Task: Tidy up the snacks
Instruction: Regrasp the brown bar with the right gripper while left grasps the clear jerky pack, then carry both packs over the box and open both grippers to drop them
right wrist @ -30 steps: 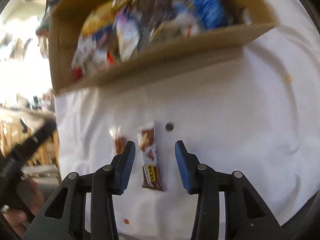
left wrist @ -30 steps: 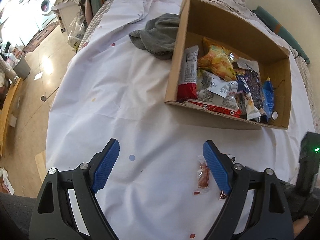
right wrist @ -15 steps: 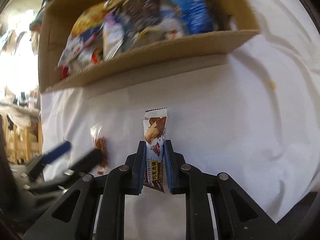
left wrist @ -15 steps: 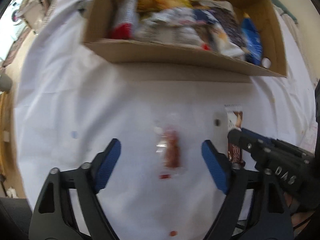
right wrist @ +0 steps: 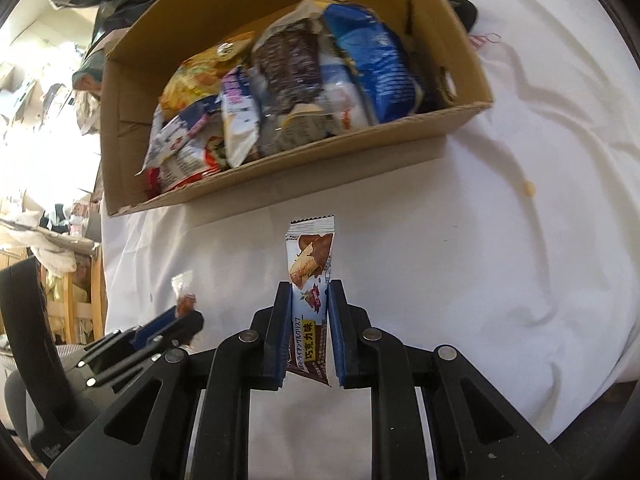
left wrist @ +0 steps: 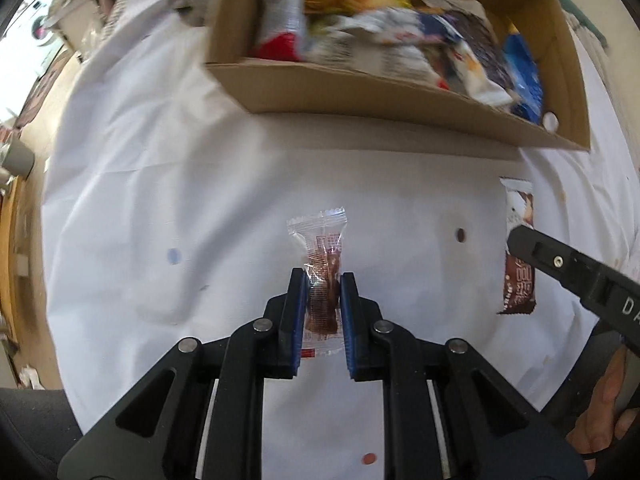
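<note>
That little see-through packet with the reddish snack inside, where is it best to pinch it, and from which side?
Across its narrow width, near the lower half, coming in along its length from the near end. The clear snack packet is long, thin and flat, so its two long edges fit between the blue pads. The left gripper is closed on it this way.

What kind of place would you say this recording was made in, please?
Probably a lived-in home: a bed or table under a white sheet, a washing machine in the bright background, and a cardboard box of snacks.
</note>
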